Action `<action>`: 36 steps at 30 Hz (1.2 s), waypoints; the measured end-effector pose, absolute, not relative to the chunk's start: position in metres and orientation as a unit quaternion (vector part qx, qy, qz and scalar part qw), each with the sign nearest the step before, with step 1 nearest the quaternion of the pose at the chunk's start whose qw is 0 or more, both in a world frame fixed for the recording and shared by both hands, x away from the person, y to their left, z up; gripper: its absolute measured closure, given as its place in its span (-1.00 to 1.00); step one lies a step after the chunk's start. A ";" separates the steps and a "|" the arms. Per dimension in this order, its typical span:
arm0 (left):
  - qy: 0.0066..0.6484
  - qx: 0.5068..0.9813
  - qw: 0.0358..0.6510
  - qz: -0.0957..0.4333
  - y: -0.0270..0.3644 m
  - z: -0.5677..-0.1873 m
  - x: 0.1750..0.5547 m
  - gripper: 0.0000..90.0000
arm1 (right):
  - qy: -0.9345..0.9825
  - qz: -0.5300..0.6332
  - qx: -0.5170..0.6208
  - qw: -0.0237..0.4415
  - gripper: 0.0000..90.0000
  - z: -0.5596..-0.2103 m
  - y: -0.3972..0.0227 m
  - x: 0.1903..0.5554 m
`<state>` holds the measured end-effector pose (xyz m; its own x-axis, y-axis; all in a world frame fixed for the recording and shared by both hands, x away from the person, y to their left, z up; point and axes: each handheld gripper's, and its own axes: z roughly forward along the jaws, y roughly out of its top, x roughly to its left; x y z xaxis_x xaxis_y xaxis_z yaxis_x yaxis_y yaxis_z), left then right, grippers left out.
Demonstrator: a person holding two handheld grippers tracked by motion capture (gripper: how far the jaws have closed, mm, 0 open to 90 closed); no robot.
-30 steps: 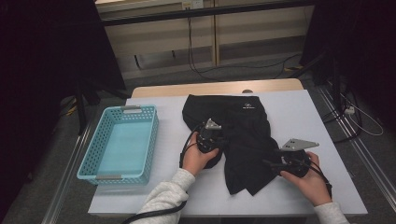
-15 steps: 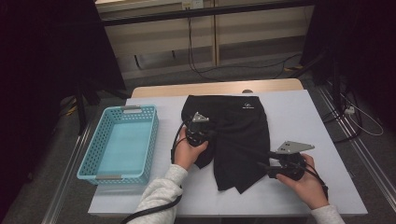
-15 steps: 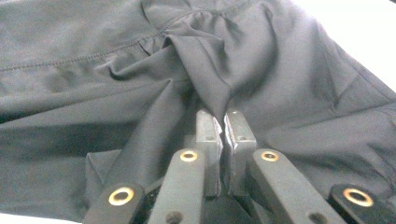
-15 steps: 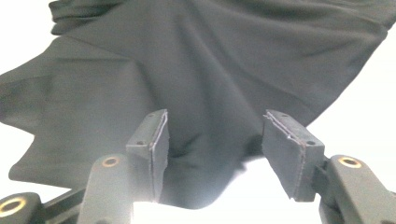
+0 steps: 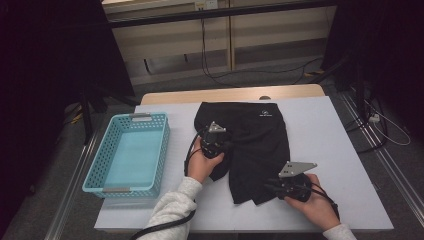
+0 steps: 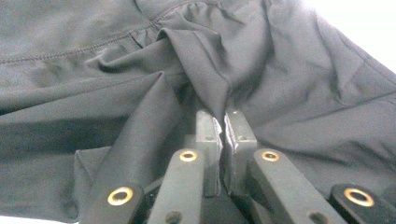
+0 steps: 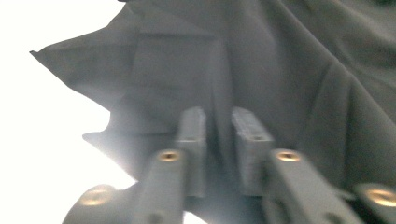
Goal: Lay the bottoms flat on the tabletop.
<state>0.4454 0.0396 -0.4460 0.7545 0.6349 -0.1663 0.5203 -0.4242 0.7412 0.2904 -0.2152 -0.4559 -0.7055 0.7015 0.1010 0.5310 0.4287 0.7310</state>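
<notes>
Black shorts (image 5: 260, 132) lie spread on the white table (image 5: 340, 145), waistband at the far side with a small white logo. My left gripper (image 5: 230, 146) is at the garment's left part, shut on a raised fold of the cloth (image 6: 280, 70), which is pinched between the pads (image 6: 208, 135). My right gripper (image 5: 266, 186) is at the near hem. Its jaws have just been closing, and they now pinch a ridge of the dark fabric (image 7: 289, 60) in the right gripper (image 7: 219, 122).
A light blue plastic basket (image 5: 164, 145) stands on the table's left part, close to my left forearm. The table's right part and near edge are bare white. Cables lie on the floor beyond the table.
The shorts have gone from bunched to spread wider and flatter. My right gripper has slid left to the near hem and its jaws have come together on the cloth. The left hand has barely shifted.
</notes>
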 end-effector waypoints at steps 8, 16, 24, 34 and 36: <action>0.348 0.839 0.412 0.074 0.044 -0.445 0.447 0.91 | 0.843 0.399 0.351 0.090 0.95 -0.446 -0.241 0.281; 0.346 0.840 0.412 0.076 0.042 -0.446 0.447 0.90 | 0.830 0.395 0.377 0.113 0.75 -0.444 -0.259 0.266; 0.346 0.841 0.409 0.075 0.040 -0.446 0.447 0.90 | 0.824 0.422 0.359 0.122 0.38 -0.439 -0.205 0.266; 0.334 0.845 0.409 0.083 0.037 -0.442 0.444 0.89 | 0.852 0.388 0.326 0.129 0.35 -0.457 -0.191 0.257; 0.336 0.845 0.408 0.082 0.037 -0.442 0.444 0.89 | 0.854 0.386 0.325 0.123 0.79 -0.456 -0.191 0.256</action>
